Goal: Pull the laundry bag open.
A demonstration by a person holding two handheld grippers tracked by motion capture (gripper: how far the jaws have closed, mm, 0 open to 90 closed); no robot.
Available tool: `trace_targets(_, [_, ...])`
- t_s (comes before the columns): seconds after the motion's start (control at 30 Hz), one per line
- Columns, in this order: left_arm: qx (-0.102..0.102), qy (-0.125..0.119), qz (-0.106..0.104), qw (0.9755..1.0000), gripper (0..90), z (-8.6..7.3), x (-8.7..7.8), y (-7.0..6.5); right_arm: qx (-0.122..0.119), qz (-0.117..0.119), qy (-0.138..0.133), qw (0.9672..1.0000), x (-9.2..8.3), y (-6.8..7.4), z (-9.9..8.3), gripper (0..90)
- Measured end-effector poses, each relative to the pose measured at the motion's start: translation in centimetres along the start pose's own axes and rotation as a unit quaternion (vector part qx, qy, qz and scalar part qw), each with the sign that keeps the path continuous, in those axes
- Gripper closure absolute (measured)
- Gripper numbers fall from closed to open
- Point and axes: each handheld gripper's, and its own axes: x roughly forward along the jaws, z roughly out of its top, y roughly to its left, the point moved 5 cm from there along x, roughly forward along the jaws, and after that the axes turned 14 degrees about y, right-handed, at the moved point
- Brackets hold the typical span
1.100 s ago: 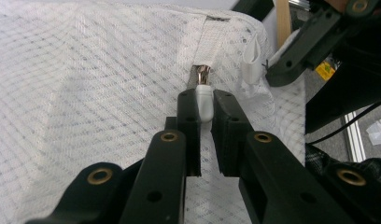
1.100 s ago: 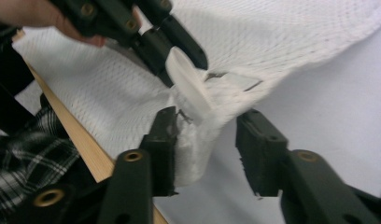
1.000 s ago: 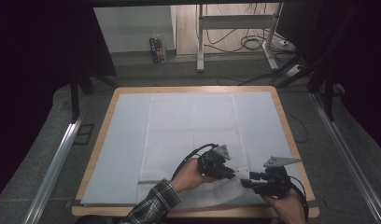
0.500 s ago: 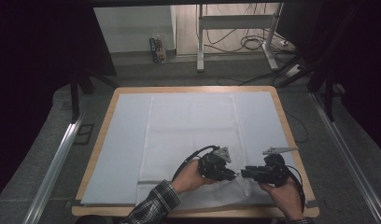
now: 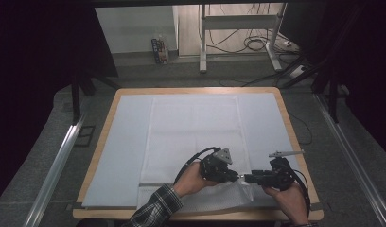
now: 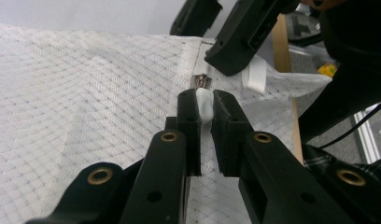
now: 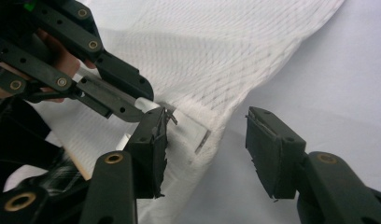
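A white mesh fabric piece (image 5: pixel 196 137) with a zip along its near edge lies flat on the table. My left gripper (image 5: pixel 236 177) is shut on the zip's small white pull tab (image 6: pixel 203 100), and the metal slider (image 6: pixel 201 81) sits just past its jaws. My right gripper (image 5: pixel 248 178) faces it from the right, tips almost meeting. Its jaws have just been opening. In the right gripper view the right gripper (image 7: pixel 207 135) stands open astride the fabric's zip end (image 7: pixel 193 133), its pads off the cloth. The left gripper (image 7: pixel 132 100) comes in from the upper left there.
A pale sheet (image 5: pixel 129 156) covers the wooden table (image 5: pixel 295 142). Both hands work near the front edge, right of centre. Metal rails (image 5: pixel 58 165) run along both sides. A stand's legs (image 5: pixel 203 42) and cables (image 5: pixel 257 45) are on the floor beyond.
My right gripper has edged up and to the left, closer to the left gripper's tips. The left gripper has stayed where it was, still clamped.
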Motion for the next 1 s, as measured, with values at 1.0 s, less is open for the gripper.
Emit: trace_targets(1.0, [-0.033,0.035,-0.045,0.9978,83.6,-0.4,0.6,0.4,-0.052,-0.026,-0.018,0.9981,-0.5,1.7,0.5,85.7])
